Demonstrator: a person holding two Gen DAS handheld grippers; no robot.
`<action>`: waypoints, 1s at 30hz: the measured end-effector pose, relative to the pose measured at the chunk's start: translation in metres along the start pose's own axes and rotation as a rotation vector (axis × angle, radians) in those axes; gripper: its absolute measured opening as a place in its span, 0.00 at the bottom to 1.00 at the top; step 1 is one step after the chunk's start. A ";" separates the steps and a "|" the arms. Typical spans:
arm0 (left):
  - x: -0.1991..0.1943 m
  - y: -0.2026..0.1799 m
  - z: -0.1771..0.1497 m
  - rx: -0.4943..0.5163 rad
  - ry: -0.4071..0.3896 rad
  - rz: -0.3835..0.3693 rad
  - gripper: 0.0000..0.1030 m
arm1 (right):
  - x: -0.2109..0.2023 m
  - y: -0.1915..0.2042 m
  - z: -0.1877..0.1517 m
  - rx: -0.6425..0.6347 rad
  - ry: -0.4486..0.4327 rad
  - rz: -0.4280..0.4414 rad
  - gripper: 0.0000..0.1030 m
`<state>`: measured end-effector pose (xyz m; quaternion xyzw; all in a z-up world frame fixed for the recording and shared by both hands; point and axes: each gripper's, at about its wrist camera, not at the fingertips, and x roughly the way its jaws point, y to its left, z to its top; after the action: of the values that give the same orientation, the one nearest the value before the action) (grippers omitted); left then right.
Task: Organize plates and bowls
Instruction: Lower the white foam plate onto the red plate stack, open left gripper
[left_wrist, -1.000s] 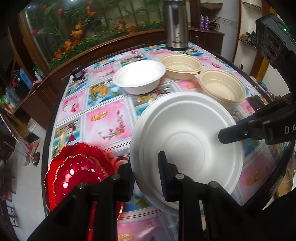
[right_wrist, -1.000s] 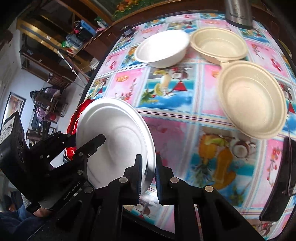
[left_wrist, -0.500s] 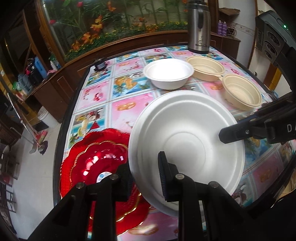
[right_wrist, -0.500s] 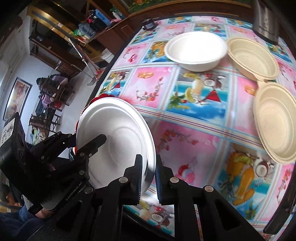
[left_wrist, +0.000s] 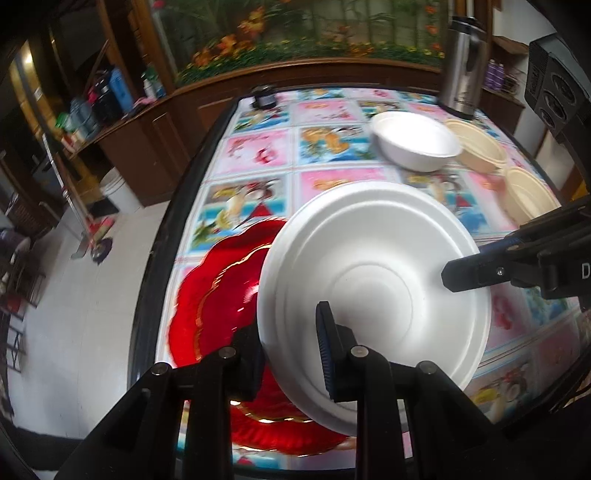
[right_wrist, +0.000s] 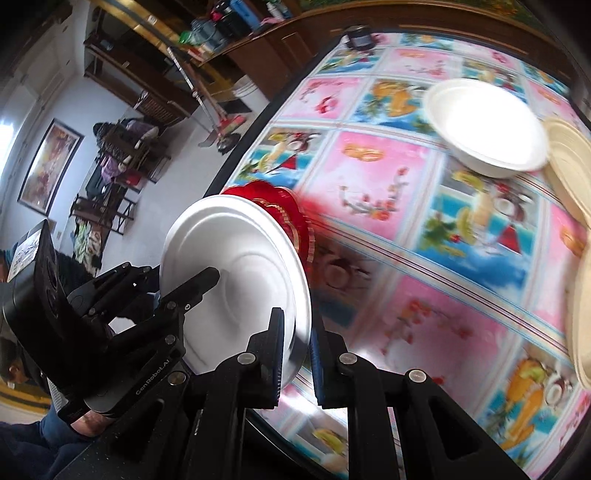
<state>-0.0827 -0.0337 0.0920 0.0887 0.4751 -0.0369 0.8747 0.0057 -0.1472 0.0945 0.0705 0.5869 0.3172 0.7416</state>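
Note:
Both grippers hold one white foam plate (left_wrist: 373, 266) above the table, tilted. My left gripper (left_wrist: 291, 354) is shut on its near rim. My right gripper (right_wrist: 295, 354) is shut on the opposite rim and shows in the left wrist view (left_wrist: 465, 275) at the right. The plate (right_wrist: 236, 273) hangs over a stack of red scalloped plates (left_wrist: 218, 295) near the table's left edge; the red stack (right_wrist: 291, 210) is partly hidden behind it. A white foam bowl (left_wrist: 413, 142) and two beige bowls (left_wrist: 476, 146) (left_wrist: 528, 195) stand further back.
The table (left_wrist: 258, 155) has a colourful picture-tile cloth and a dark rim. A steel thermos (left_wrist: 460, 85) stands at the far right corner. A small dark object (left_wrist: 264, 98) lies at the far edge. Floor and shelves lie to the left.
Both grippers have carried the white plate to the left, so it now hangs over the red plates. The bowls have shifted right in both views.

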 end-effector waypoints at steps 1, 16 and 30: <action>0.003 0.005 -0.002 -0.010 0.007 0.006 0.22 | 0.007 0.004 0.003 -0.004 0.011 0.003 0.14; 0.048 0.041 -0.017 -0.056 0.114 0.020 0.24 | 0.077 0.023 0.028 -0.008 0.108 -0.003 0.14; 0.060 0.047 -0.013 -0.067 0.128 0.016 0.45 | 0.099 0.023 0.036 -0.005 0.128 -0.031 0.16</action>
<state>-0.0538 0.0160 0.0404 0.0654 0.5304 -0.0083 0.8452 0.0411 -0.0646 0.0343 0.0394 0.6333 0.3109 0.7077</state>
